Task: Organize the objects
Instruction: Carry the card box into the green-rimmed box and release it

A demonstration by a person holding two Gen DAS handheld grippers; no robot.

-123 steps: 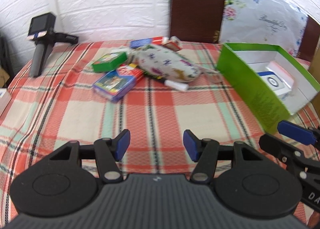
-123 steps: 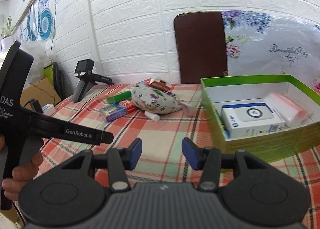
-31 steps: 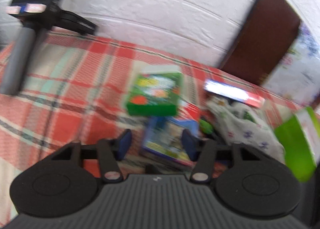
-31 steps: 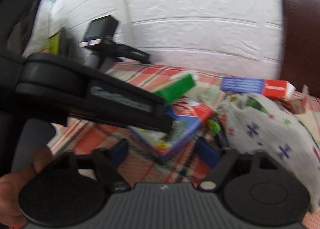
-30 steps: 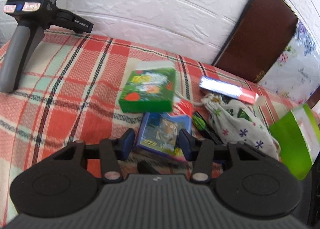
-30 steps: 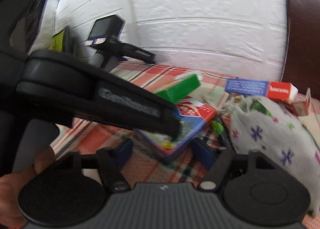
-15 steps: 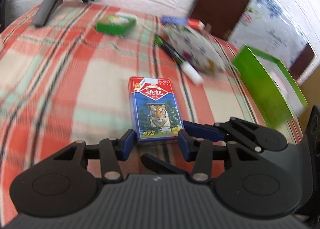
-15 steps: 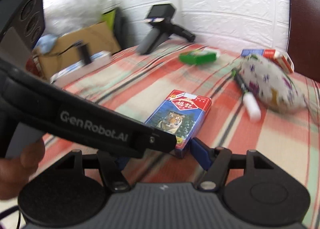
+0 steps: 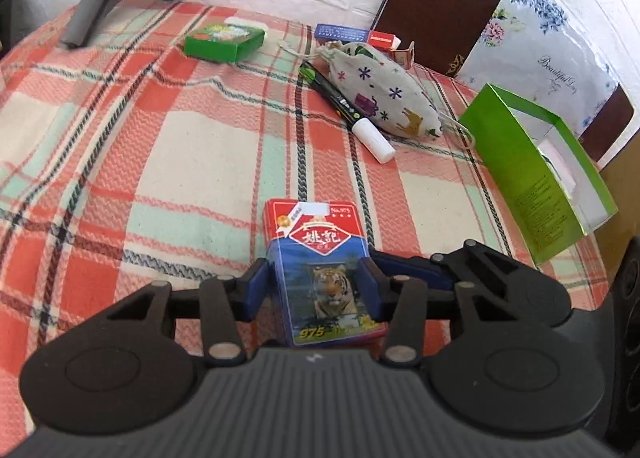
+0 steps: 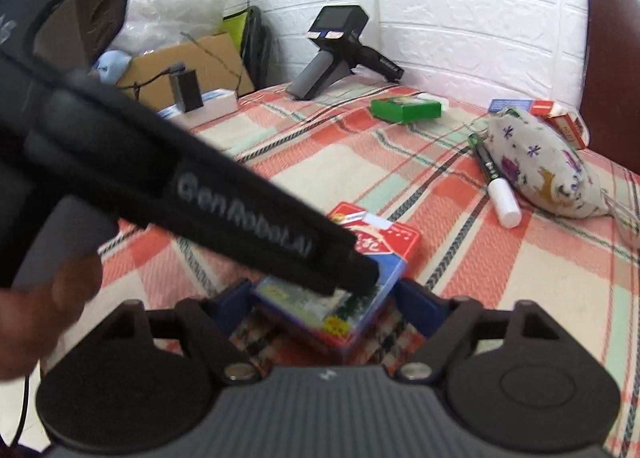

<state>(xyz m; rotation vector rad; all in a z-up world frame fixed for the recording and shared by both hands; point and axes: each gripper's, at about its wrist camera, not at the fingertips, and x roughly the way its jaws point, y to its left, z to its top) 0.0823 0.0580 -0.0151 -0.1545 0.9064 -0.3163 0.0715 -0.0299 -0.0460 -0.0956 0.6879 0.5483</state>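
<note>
Now I am clamping the left gripper (image 9: 316,289) on the tiger card pack (image 9: 320,270), dragged clear of the pile onto open plaid cloth (image 9: 200,161); the right gripper (image 10: 326,304) is straddling it loosely, jaws apart, ready for the green box (image 9: 536,173).

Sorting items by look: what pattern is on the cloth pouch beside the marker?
Off-white cloth pouch with small coloured stars and animal prints; clearest in the left wrist view.

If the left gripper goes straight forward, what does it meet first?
The left gripper already holds the red-and-blue tiger card box. Beyond it lies bare plaid cloth, then probably the white-capped marker; depth is unclear.
</note>
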